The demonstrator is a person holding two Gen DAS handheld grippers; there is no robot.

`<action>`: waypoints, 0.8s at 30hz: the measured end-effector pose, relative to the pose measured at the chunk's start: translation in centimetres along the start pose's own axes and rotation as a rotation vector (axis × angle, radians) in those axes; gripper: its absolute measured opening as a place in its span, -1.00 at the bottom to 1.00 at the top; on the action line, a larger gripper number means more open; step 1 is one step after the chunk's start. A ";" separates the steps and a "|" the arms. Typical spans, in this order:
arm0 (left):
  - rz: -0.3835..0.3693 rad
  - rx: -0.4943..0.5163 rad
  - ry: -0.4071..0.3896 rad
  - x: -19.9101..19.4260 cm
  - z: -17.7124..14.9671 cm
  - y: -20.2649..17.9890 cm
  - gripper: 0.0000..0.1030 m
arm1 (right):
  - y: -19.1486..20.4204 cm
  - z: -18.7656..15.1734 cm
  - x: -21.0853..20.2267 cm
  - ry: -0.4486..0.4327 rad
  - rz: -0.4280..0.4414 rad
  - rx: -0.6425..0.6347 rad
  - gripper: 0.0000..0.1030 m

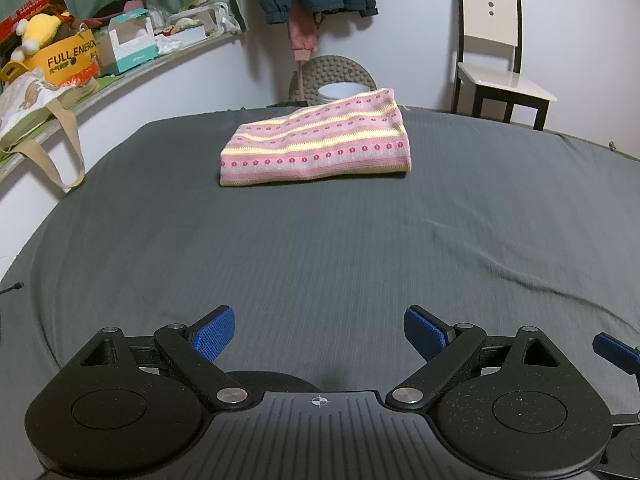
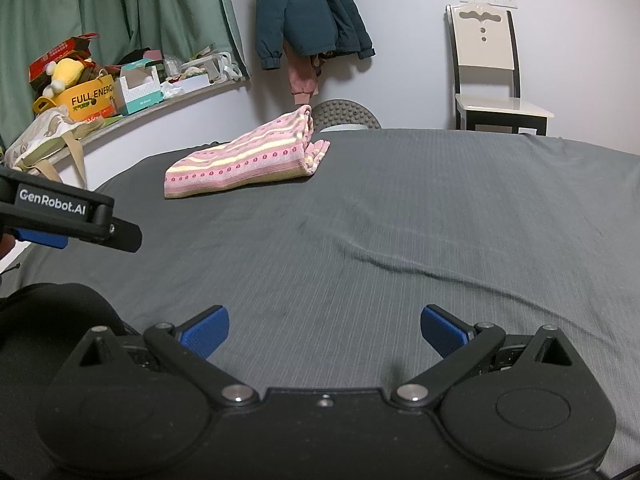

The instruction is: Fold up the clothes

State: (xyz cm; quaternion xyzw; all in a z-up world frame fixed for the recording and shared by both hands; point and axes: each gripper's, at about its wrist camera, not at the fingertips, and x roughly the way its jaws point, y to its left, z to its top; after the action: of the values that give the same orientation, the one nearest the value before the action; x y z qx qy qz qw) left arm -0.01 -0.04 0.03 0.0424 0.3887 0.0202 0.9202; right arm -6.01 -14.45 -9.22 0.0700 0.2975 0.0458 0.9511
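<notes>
A pink and yellow striped knit garment (image 1: pixel 316 142) lies folded into a thick rectangle at the far side of the grey sheet (image 1: pixel 320 248). From the right wrist view the same garment (image 2: pixel 244 160) sits far left, its folded layers showing at the right end. My left gripper (image 1: pixel 319 334) hovers low over the near part of the sheet, open, nothing between its blue pads. My right gripper (image 2: pixel 324 334) is also open and empty, well short of the garment. The left gripper's body (image 2: pixel 68 220) shows at the left edge of the right wrist view.
A cluttered shelf (image 1: pixel 80 52) with boxes, a plush toy and a tote bag runs along the left wall. A white chair (image 1: pixel 496 52) stands at the back right. Jackets (image 2: pixel 308 12) hang on the wall, and a round stool (image 1: pixel 332 76) stands behind the bed.
</notes>
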 end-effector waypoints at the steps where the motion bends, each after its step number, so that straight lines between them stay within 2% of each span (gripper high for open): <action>1: 0.000 0.000 -0.002 0.0 0.0 0.0 0.79 | 0.0 0.0 -0.1 -0.001 0.001 0.000 1.00; 24: 0.001 -0.001 -0.012 -0.2 0.0 0.2 0.79 | 0.0 0.2 0.1 0.014 0.000 0.002 1.00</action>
State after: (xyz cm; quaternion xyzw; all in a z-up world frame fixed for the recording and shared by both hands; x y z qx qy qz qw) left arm -0.17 0.15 0.14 0.0424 0.3832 0.0204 0.9225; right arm -5.85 -14.45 -9.10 0.0706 0.3042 0.0460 0.9489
